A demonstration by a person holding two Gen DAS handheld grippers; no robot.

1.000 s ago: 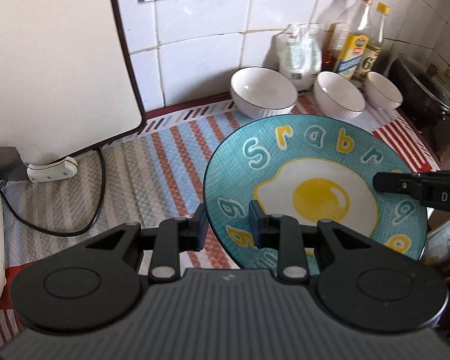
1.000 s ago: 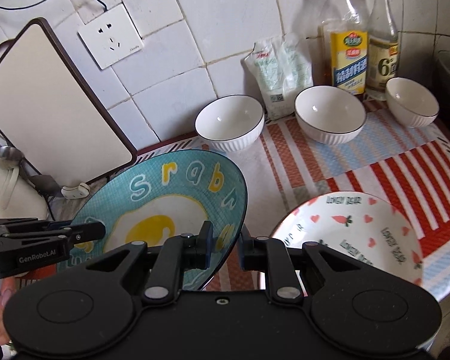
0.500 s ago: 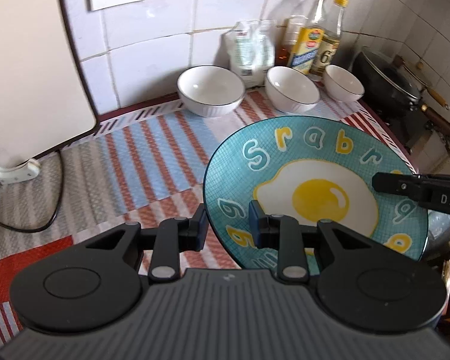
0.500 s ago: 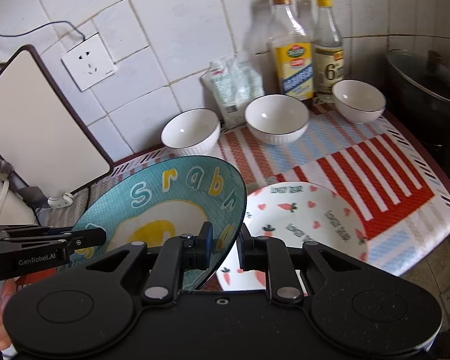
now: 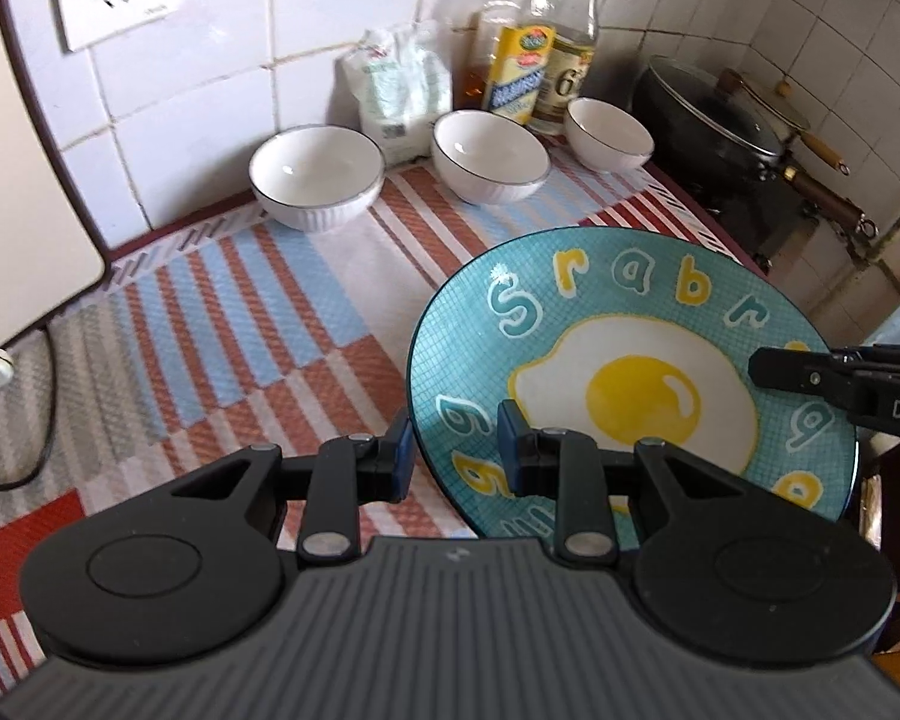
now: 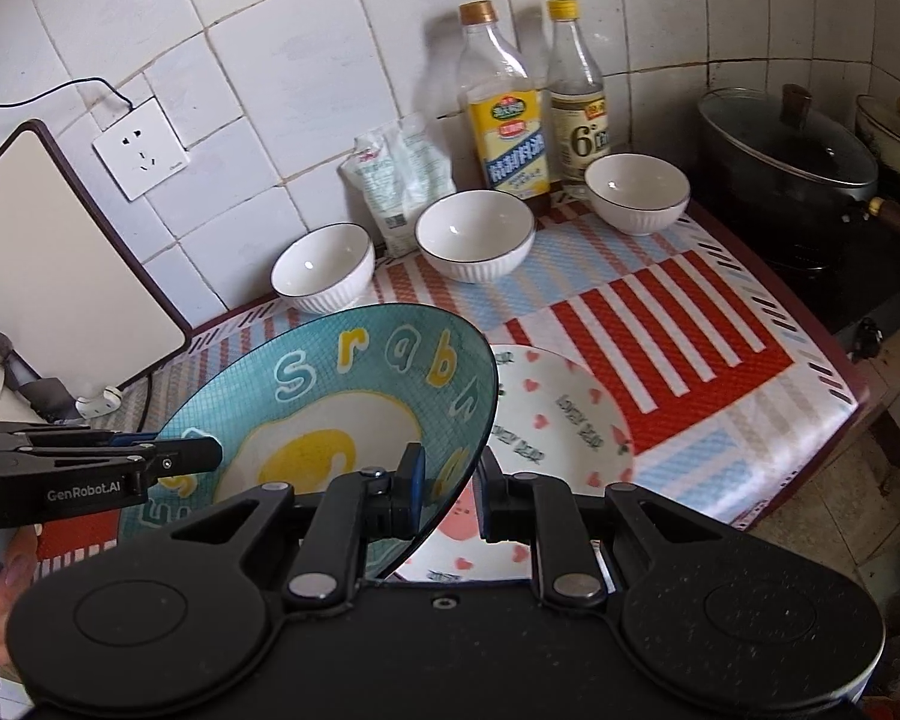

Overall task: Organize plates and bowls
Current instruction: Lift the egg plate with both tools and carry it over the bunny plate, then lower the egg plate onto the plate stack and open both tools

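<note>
- Left wrist view gives me my left tool (image 5: 455, 459) pinching the near-left rim of the blue plate (image 5: 630, 384), held tilted above the striped table (image 5: 282, 324); my right tool's tip, lettered "DAS", grips the plate's right edge.
- Only this view shows the plate's whole face: a fried egg ringed by letters "Srabr".
- Right wrist view shows what the left cannot: a white plate (image 6: 561, 414) with hearts and small writing too blurred to read, lying on the table under the blue plate.
- My right tool (image 6: 449, 495) is pressed together on the blue plate's rim; "GenRobot.AI" reads on the left tool (image 6: 168, 462).
- Three white bowls (image 6: 475, 234) stand along the wall before two bottles, one marked "6°" (image 6: 577, 102).
</note>
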